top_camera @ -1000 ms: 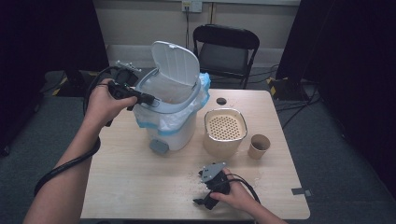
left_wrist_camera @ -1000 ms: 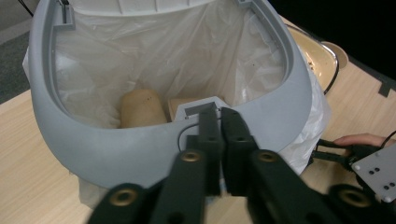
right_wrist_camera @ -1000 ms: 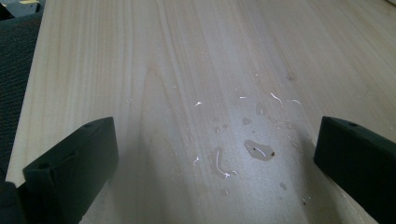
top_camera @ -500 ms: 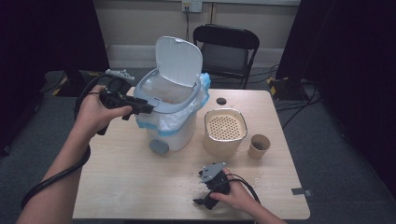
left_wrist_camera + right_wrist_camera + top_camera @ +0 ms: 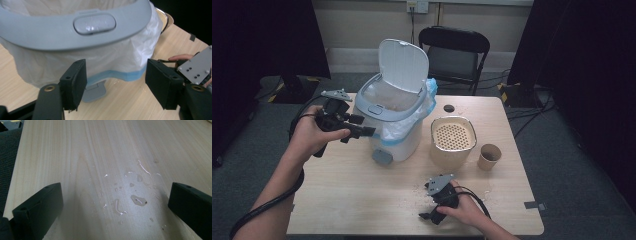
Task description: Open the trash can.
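Pale wood made up the worktop (image 5: 362, 200) seen from the high view, where a small white bin (image 5: 394, 125) with a grey rim stood with its lid raised and a white liner bag (image 5: 412, 122) draped over its sides. The left claw (image 5: 362, 131), held in the person's left hand (image 5: 309, 135), hung just beside the bin's front left, its tips at the rim's edge, the jaws having just been opening with nothing between them. The right claw (image 5: 427, 216) rested low on the worktop's near edge, well apart from the bin. A perforated beige container (image 5: 453, 140) and a brown paper cup (image 5: 488, 156) stood to the bin's right, and a black chair (image 5: 454, 55) waited behind the worktop.

In the left gripper view, the left claw (image 5: 116, 80) stood wide, framing the bin's bag-covered front; the grey rim with its oval push button (image 5: 94, 23) lay above and beyond the jaws, the pedal (image 5: 96, 91) below, no pad touching anything.

In the right gripper view, the right claw (image 5: 115, 210) stood wide over bare wood, with a scatter of water droplets (image 5: 138, 200) lying between the jaws.
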Demonstrator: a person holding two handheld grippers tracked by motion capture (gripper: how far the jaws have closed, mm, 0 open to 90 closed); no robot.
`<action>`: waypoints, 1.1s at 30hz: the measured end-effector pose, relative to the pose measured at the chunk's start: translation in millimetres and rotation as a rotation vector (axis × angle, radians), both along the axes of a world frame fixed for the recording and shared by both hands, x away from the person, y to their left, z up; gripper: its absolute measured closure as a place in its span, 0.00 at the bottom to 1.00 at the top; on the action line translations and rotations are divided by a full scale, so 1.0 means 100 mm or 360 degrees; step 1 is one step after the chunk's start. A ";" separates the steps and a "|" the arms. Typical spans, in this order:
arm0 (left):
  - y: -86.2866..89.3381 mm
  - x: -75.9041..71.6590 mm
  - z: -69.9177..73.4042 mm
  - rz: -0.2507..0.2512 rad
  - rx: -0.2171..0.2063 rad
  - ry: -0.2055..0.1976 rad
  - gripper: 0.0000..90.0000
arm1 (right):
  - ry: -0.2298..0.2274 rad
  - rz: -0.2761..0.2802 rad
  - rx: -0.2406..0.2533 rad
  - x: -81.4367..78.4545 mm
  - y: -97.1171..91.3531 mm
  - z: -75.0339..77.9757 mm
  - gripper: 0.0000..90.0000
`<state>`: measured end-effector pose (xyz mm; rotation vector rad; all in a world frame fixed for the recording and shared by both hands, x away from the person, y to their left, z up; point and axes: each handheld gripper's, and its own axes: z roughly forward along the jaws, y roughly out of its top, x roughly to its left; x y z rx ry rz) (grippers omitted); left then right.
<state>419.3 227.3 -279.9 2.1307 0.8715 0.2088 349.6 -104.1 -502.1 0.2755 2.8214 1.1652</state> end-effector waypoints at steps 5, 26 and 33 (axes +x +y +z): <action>-0.02 -0.02 -0.09 -0.0018 -0.0005 0.0015 0.30 | 0.0000 -0.0002 0.0000 0.00 0.00 0.00 0.00; -0.05 -0.11 -0.43 -0.0136 -0.0051 0.0071 0.22 | 0.0000 -0.0021 0.0001 -0.01 -0.02 0.00 0.00; -0.05 -0.15 -0.60 -0.0169 -0.0081 0.0104 0.21 | -0.0009 -0.0020 -0.0024 -0.02 -0.03 0.02 0.03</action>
